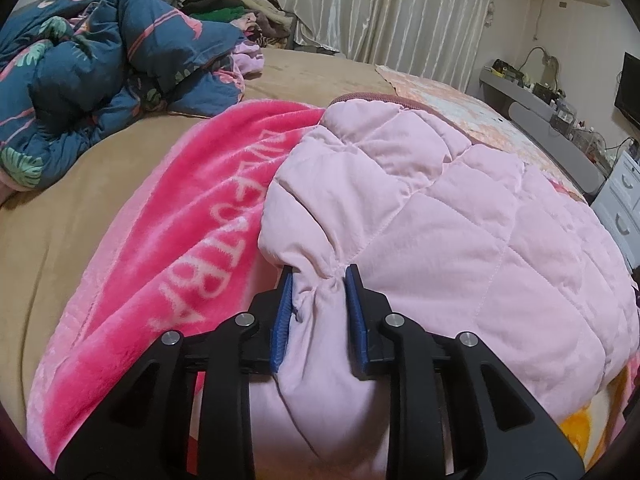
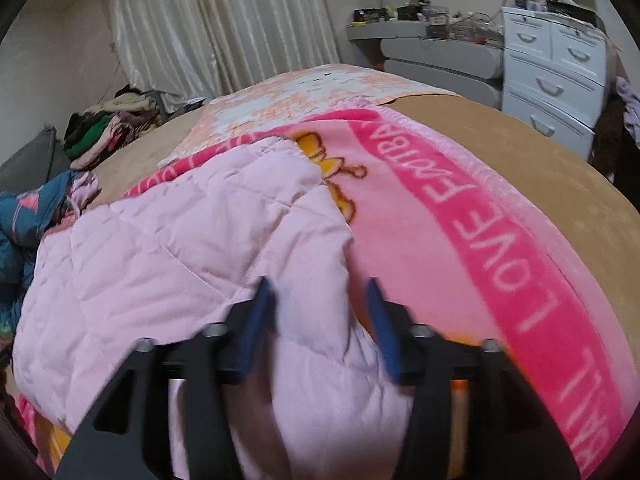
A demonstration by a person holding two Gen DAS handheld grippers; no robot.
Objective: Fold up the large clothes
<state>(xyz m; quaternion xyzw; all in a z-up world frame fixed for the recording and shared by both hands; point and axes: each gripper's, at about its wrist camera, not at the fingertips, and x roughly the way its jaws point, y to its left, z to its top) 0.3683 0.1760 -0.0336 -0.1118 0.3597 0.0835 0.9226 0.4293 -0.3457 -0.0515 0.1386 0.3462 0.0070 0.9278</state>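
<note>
On the tan bed — folded navy floral quilt far left, pink fleece blanket under the quilted pink jacket, long axis running away toward the curtains. Left gripper pinches a jacket fold; right gripper released, fabric loose between its jaws.

A: Jacket: pale pink, diamond-quilted. Blanket: hot pink with white lettering, yellow cartoon figure.

B: Bed sheet: plain tan. Duvet: navy, coral stripes, green leaves. Fingers: blue pads on black.
</note>
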